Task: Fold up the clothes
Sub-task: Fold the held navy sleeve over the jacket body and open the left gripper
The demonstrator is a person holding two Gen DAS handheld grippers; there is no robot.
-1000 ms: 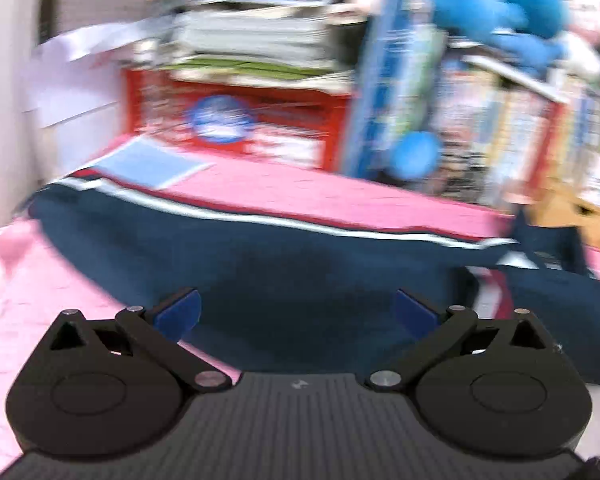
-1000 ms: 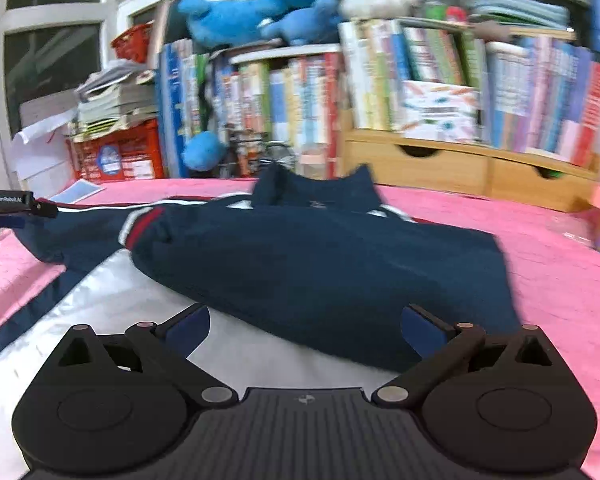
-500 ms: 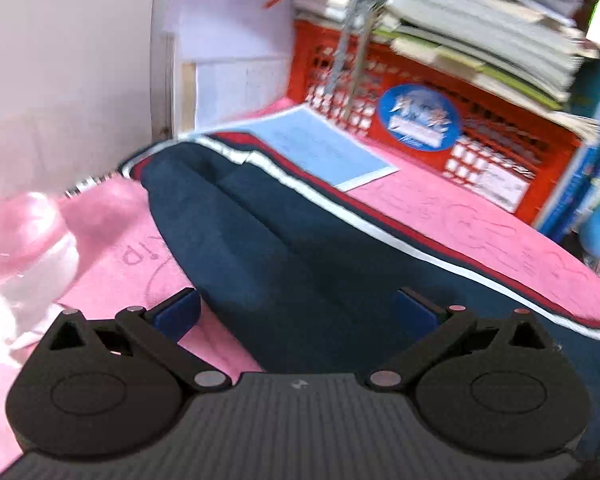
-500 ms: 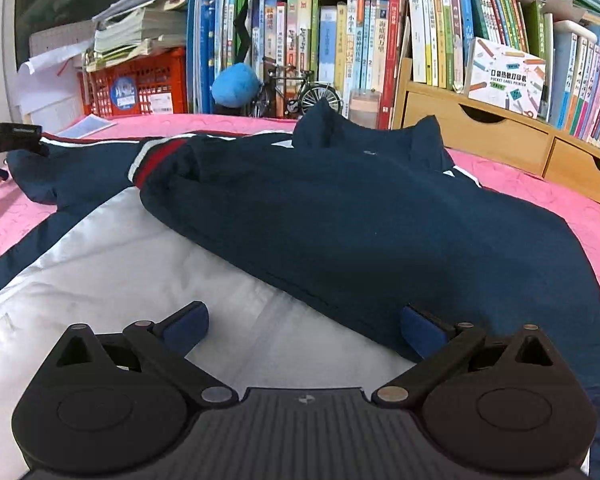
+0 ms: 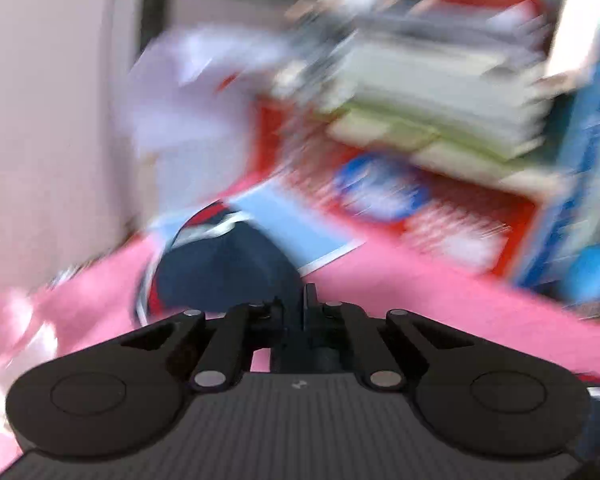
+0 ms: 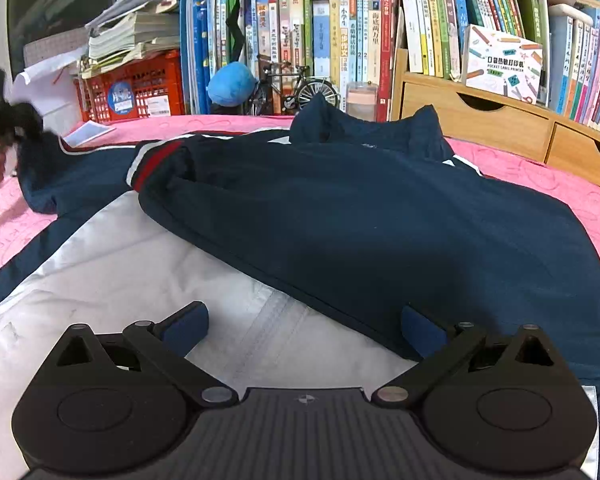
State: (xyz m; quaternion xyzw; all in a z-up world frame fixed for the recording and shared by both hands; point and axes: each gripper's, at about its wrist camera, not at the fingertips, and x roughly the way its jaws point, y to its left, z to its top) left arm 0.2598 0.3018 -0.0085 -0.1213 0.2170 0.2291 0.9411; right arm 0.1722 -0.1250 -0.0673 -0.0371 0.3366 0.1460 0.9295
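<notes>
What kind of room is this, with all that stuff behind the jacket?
Probably a home study or child's bedroom: packed rows of books, a wooden drawer unit and a red crate of papers, behind a pink cover where the navy jacket lies.

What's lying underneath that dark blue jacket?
The navy jacket is spread on a pink cloth that shows along its far and side edges. Its white lining lies open in front. Whatever sits beneath the folded part is covered.
</notes>
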